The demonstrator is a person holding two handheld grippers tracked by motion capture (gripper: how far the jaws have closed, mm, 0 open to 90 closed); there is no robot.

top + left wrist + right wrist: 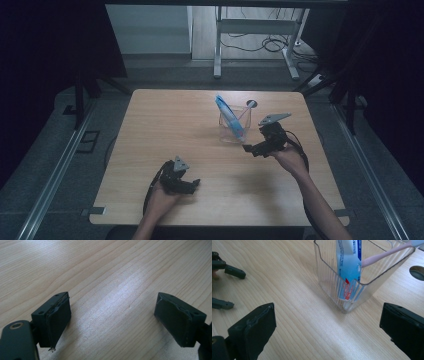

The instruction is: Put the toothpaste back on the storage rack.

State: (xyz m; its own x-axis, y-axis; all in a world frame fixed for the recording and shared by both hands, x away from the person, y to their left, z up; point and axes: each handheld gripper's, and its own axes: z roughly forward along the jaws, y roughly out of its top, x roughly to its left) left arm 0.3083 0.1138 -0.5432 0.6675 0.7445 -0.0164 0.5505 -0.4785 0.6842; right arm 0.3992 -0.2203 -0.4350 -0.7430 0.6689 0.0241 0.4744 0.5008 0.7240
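Note:
A clear ribbed plastic holder [233,127] [352,287] stands upright on the wooden table [170,125], right of centre. A blue and white toothpaste tube [229,116] [349,265] and a pink toothbrush [384,255] lean inside it. My right gripper [250,148] [327,332] is open just to the holder's right and nearer side, with nothing between its jaws. My left gripper [192,184] [112,320] is open low over bare wood near the table's front left.
A round grey cable hole [251,104] [417,272] sits in the table behind the holder. Past the far edge stand a white desk frame [260,40] and loose cables on the floor. My left gripper's fingers [229,270] appear at the far left of the right gripper view.

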